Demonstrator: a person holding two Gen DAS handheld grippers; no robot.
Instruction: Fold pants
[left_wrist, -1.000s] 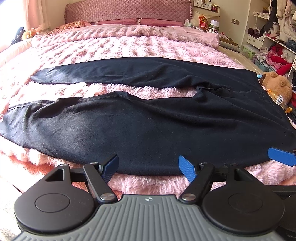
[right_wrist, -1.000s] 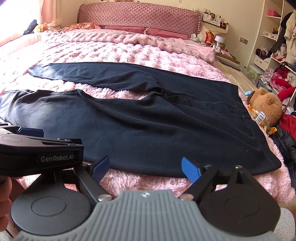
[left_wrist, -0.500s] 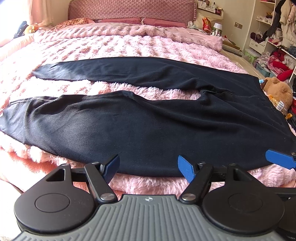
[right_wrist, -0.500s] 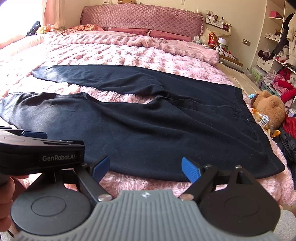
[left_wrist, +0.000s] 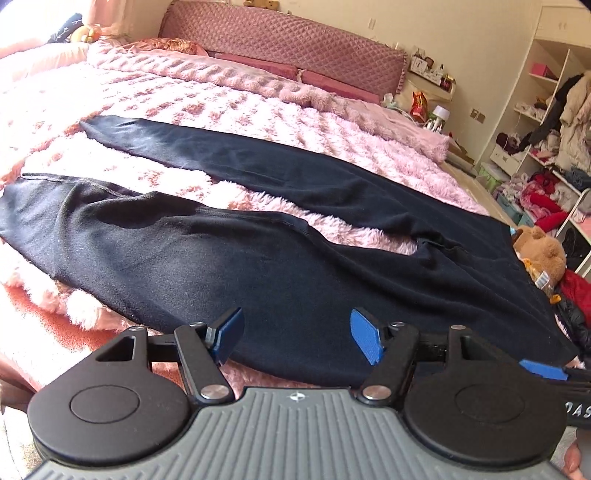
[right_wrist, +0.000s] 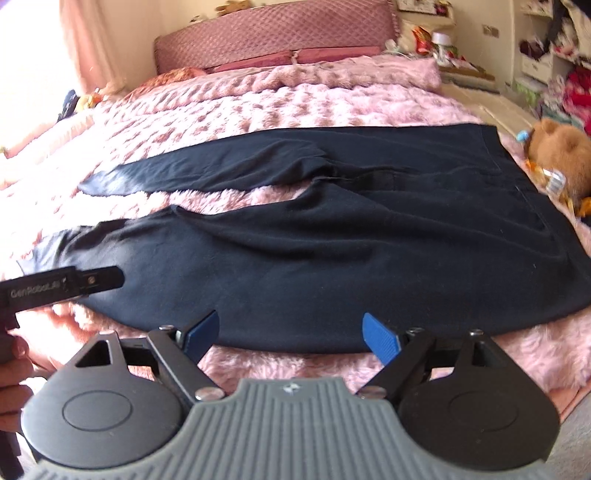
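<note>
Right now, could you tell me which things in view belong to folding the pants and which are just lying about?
For the job: black pants, left gripper with jaws closing, right gripper.

Lying about: teddy bear, pink blanket, clothes on shelves.

ahead of our tongs spreads a fluffy pink bed cover (left_wrist: 229, 99), with a quilted mauve headboard (left_wrist: 288, 40) at its far end. right of the tongs lie a brown teddy bear (left_wrist: 541, 251) and cluttered white shelves (left_wrist: 546, 110).
</note>
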